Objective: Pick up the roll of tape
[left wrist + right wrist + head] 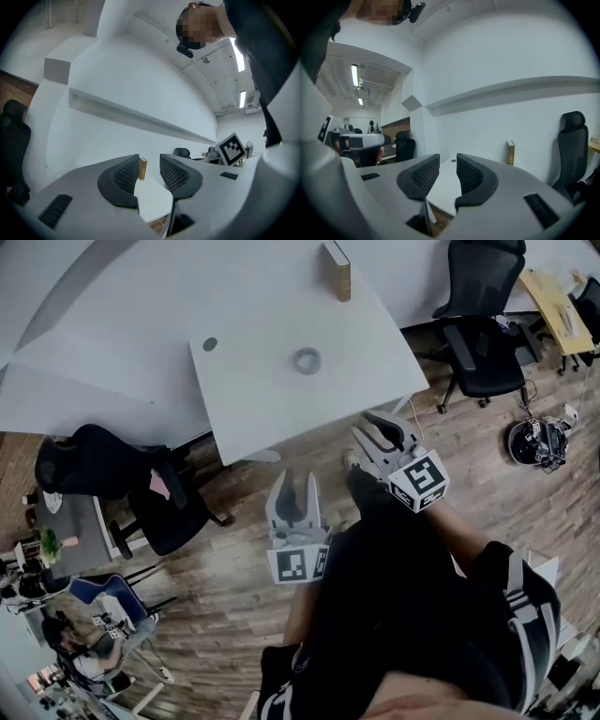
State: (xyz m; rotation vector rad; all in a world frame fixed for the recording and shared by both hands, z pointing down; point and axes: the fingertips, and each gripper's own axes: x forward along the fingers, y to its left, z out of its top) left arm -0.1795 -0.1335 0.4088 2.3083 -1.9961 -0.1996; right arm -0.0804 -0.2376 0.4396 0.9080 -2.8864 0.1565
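Now, step: looking like the reach, with nothing being held yet.
Roll of tape (306, 360): lying flat near the middle of the white table (253, 399), well apart from both tongs.
Left tongs (294, 486): hovering over the floor (225, 615) short of the table, jaws standing apart, empty.
Right tongs (379, 434): hovering likewise, jaws apart, empty.
Next move: probably calling for carrying one pair over the edge and straddling the roll's wall.

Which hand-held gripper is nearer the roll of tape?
Right, slightly. The right hand-held gripper is at the table corner, right of the roll of tape; the left hand-held gripper hangs over the floor, farther back.
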